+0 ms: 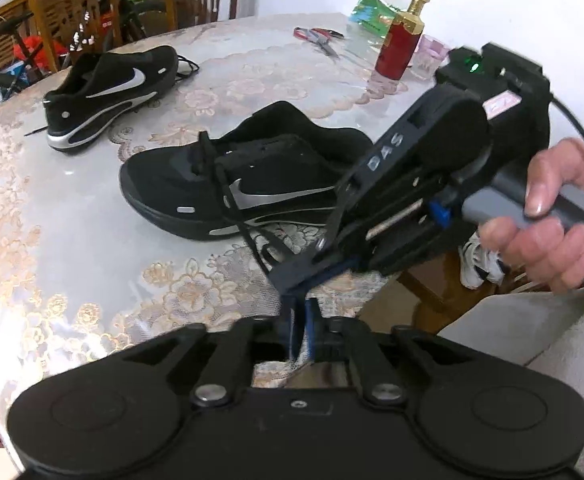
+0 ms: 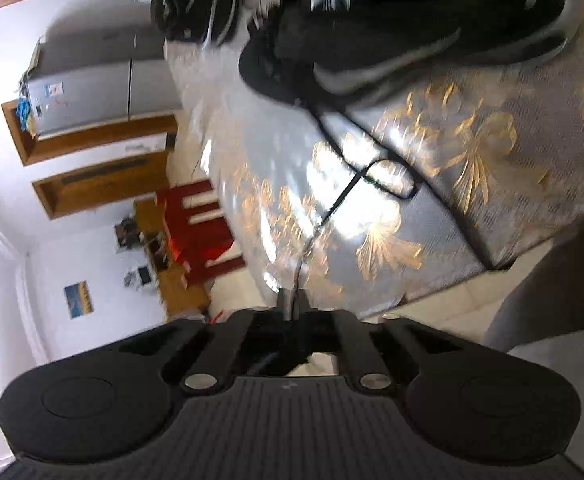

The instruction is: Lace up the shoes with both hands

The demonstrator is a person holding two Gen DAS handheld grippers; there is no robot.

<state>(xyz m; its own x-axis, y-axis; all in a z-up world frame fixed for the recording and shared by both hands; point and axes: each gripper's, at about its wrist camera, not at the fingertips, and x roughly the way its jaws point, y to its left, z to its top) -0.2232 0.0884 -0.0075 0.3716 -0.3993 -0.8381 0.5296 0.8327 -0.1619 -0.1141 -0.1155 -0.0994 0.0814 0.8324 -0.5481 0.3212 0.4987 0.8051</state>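
right tool (image 2: 294, 300) clamps black lace (image 2: 342, 196); shoe (image 1: 227, 184) half-laced.

Your right gripper (image 1: 292, 280) is black with blue pads, white "DAS" lettering, a grey handle (image 1: 532, 208), a green light and a black cable.

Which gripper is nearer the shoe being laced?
Right. The right gripper sits beside the near shoe, shut on its lace; the left gripper hangs further back, open.
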